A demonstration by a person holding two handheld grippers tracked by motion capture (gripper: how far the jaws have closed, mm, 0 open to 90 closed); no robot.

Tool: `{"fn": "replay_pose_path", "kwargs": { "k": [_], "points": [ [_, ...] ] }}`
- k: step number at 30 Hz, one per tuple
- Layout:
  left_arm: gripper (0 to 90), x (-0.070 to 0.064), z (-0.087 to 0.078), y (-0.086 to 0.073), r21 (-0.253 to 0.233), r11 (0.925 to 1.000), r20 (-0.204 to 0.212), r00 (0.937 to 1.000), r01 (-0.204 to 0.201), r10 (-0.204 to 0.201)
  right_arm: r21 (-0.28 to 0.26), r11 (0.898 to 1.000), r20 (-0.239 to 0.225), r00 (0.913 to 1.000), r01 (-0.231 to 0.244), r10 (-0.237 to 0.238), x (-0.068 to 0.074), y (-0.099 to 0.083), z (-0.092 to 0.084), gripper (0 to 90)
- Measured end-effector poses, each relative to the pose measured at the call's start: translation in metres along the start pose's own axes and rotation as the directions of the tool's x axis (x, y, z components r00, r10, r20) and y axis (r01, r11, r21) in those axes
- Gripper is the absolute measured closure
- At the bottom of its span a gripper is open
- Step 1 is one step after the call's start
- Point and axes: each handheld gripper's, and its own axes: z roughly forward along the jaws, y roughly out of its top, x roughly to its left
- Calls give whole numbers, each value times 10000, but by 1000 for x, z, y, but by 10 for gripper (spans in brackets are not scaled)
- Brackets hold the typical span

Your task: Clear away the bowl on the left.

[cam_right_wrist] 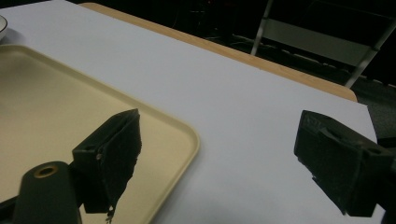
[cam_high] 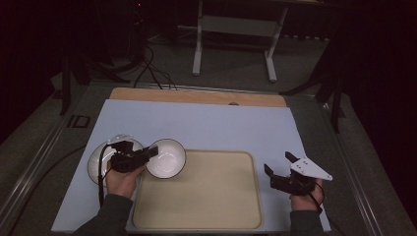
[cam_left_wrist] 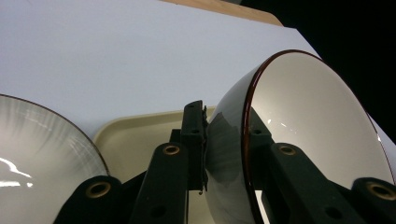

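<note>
A white bowl with a dark red rim (cam_high: 166,158) (cam_left_wrist: 299,126) is tilted on its side at the left edge of the beige tray (cam_high: 206,196) (cam_left_wrist: 140,135) (cam_right_wrist: 51,121). My left gripper (cam_high: 150,153) (cam_left_wrist: 224,140) is shut on its rim, one jaw inside the bowl and one outside. A second white bowl (cam_high: 97,162) (cam_left_wrist: 42,154) rests on the table just left of that hand. My right gripper (cam_high: 276,164) (cam_right_wrist: 219,158) hovers off the tray's right edge, jaws wide open with nothing between them.
A pale blue mat (cam_high: 196,123) covers the table, with a wooden strip (cam_high: 196,96) along its far edge. A white table frame (cam_high: 236,34) stands on the floor beyond. Cables (cam_high: 152,69) trail across the floor at the back left.
</note>
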Motion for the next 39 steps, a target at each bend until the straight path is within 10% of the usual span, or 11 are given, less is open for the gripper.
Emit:
{"fn": "replay_pose_path", "kwargs": {
  "k": [39],
  "points": [
    [769, -19, 28, -12, 613, 9977, 351, 9990, -296, 275, -4, 10000, -10, 10000, 9, -9, 0, 0, 0, 144]
  ]
}}
